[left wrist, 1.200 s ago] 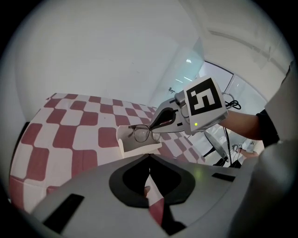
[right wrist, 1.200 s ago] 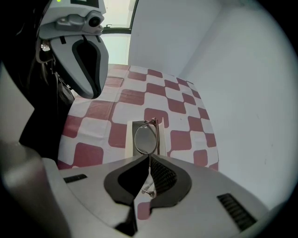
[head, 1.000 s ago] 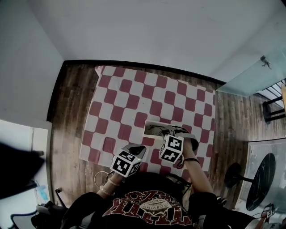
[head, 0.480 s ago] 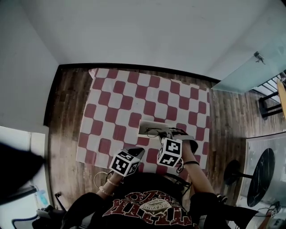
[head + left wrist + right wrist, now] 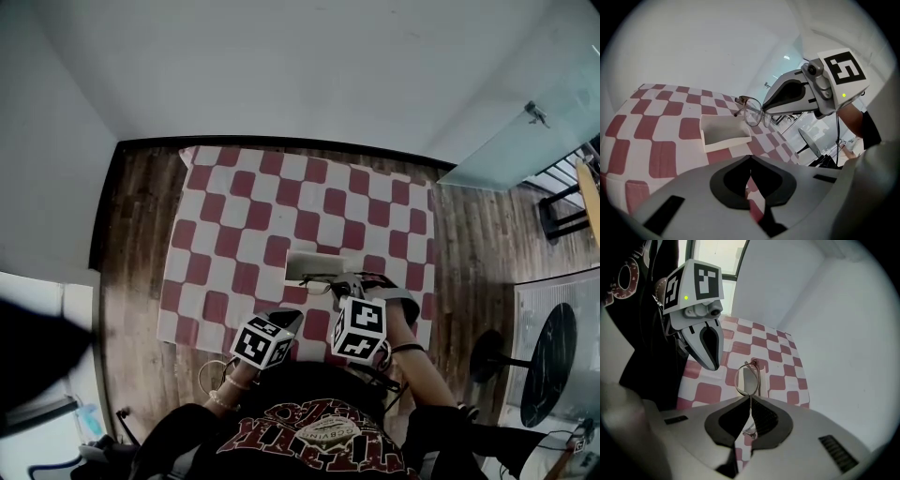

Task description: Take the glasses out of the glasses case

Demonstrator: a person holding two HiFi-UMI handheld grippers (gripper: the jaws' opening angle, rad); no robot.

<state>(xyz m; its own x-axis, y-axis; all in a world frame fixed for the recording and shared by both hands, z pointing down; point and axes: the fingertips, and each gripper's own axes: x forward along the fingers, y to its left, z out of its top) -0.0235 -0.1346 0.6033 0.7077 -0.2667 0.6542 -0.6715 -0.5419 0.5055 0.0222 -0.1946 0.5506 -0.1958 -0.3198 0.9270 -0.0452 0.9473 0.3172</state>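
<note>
Head view: right gripper held glasses raised just by open white case on checked cloth. Left gripper view: left gripper fingers together, empty. Right gripper view: fingers clamped on glasses frame; recommend lifting level, w/o squeezing harder, away from case rim.

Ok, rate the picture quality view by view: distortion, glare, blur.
Head view: fisheye bows the edges of the checkered cloth; lighting is even. Left gripper view: black vignette corners, washed-out bright background behind the right gripper, glasses readable. Right gripper view: same vignette, blown-out window, glasses fairly sharp, its own jaws soft up close.
</note>
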